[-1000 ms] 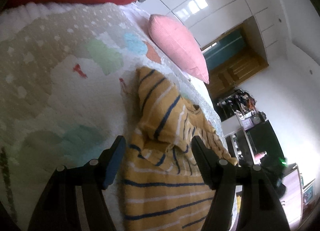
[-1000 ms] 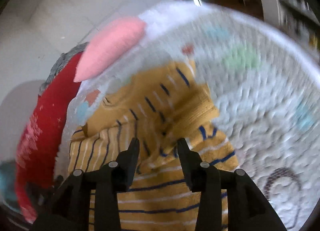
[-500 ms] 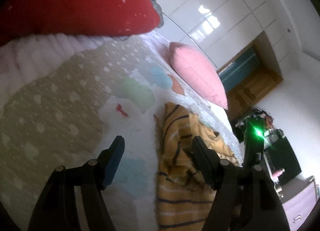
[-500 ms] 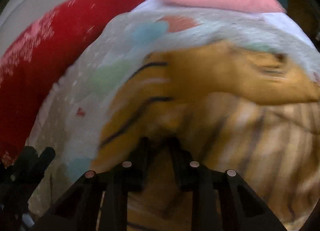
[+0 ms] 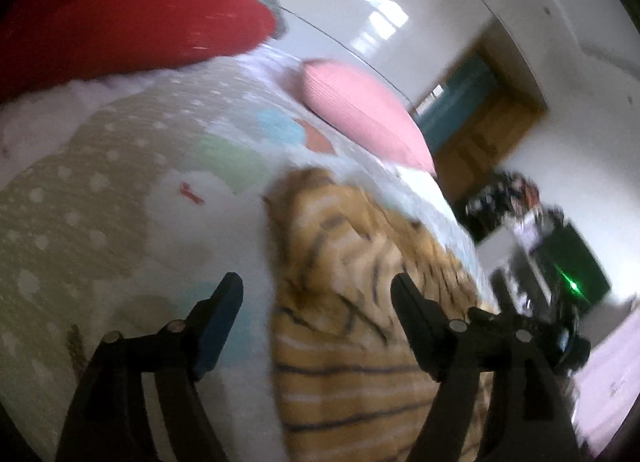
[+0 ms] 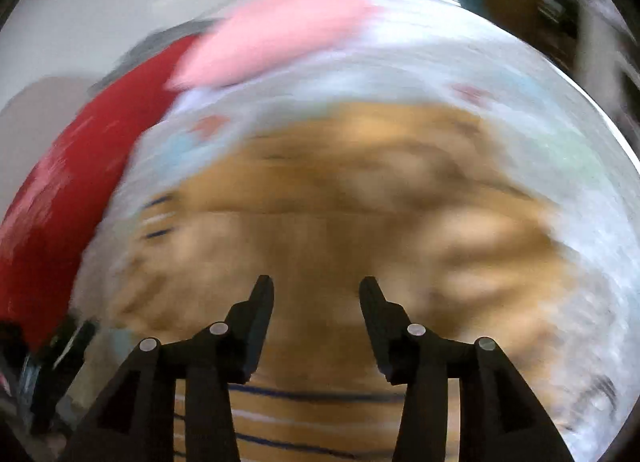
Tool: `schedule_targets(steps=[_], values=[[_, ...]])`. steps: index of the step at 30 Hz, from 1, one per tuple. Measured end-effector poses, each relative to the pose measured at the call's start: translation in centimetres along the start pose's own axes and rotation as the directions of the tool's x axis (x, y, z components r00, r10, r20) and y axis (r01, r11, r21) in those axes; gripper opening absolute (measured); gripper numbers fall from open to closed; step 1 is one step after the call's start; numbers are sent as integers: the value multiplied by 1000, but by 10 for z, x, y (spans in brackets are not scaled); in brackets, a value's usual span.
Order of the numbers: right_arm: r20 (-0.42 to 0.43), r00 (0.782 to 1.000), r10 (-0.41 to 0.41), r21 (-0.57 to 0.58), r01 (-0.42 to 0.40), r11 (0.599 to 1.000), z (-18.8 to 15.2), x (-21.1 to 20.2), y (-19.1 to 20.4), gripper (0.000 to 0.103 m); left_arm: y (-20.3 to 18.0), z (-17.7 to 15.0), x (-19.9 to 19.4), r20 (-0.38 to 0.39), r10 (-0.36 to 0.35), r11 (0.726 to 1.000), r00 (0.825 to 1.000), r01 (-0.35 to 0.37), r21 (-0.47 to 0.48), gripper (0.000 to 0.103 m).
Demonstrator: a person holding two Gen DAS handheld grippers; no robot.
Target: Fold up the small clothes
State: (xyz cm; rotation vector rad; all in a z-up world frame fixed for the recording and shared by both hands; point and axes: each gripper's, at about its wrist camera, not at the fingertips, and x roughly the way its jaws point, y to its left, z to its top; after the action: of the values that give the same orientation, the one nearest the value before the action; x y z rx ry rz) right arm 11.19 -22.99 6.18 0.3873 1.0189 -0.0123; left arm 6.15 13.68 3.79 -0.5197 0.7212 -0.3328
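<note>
A small yellow sweater with dark blue and white stripes (image 5: 352, 302) lies bunched on the patterned bed blanket (image 5: 120, 190). My left gripper (image 5: 316, 294) is open and empty, held above the sweater's left edge. In the right wrist view the sweater (image 6: 340, 222) is motion-blurred and fills the middle. My right gripper (image 6: 316, 290) is open and empty just above it. The other gripper shows at the right wrist view's lower left (image 6: 52, 366).
A red pillow (image 5: 120, 14) and a pink pillow (image 5: 360, 114) lie at the head of the bed. White wardrobe doors (image 5: 380, 2) stand behind. A wooden doorway (image 5: 488, 130) and cluttered furniture (image 5: 560, 262) are at the right, beyond the bed edge.
My right gripper was shut on the sweater, carried a fold across, and has now opened and let go. My left gripper stayed open and shifted over the sweater's left edge.
</note>
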Motion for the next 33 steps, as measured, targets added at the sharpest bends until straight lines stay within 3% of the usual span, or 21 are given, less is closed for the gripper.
schedule_targets(steps=[1, 4, 7, 10, 14, 17, 27, 33], values=[[-1, 1000, -13, 80, 13, 997, -3, -11, -37, 49, -8, -6, 1, -11, 11, 1000, 1000, -10, 30, 77], [36, 999, -3, 183, -3, 983, -17, -51, -97, 47, -32, -30, 1, -65, 36, 995, 997, -30, 99, 77], [77, 997, -14, 176, 0, 984, -37, -95, -135, 52, -48, -55, -8, -134, 16, 992, 991, 1, 129, 77], [88, 996, -29, 147, 15, 989, -60, -126, -155, 55, -63, -78, -20, -160, 64, 981, 985, -32, 194, 79], [117, 990, -84, 59, 77, 995, -90, -161, -165, 56, -68, -102, -24, -200, 118, 978, 973, -79, 195, 82], [153, 980, -129, -3, 131, 991, -115, -173, -163, 62, -72, -112, -24, -198, 185, 966, 963, -140, 218, 82], [85, 993, 80, 70, -86, 994, -165, -143, -167, 62, -96, -139, -22, -170, 324, 908, 931, -256, 332, 88], [90, 988, 127, 117, -137, 984, -183, -134, -169, 65, -97, -145, -26, -149, 320, 908, 936, -258, 330, 91]])
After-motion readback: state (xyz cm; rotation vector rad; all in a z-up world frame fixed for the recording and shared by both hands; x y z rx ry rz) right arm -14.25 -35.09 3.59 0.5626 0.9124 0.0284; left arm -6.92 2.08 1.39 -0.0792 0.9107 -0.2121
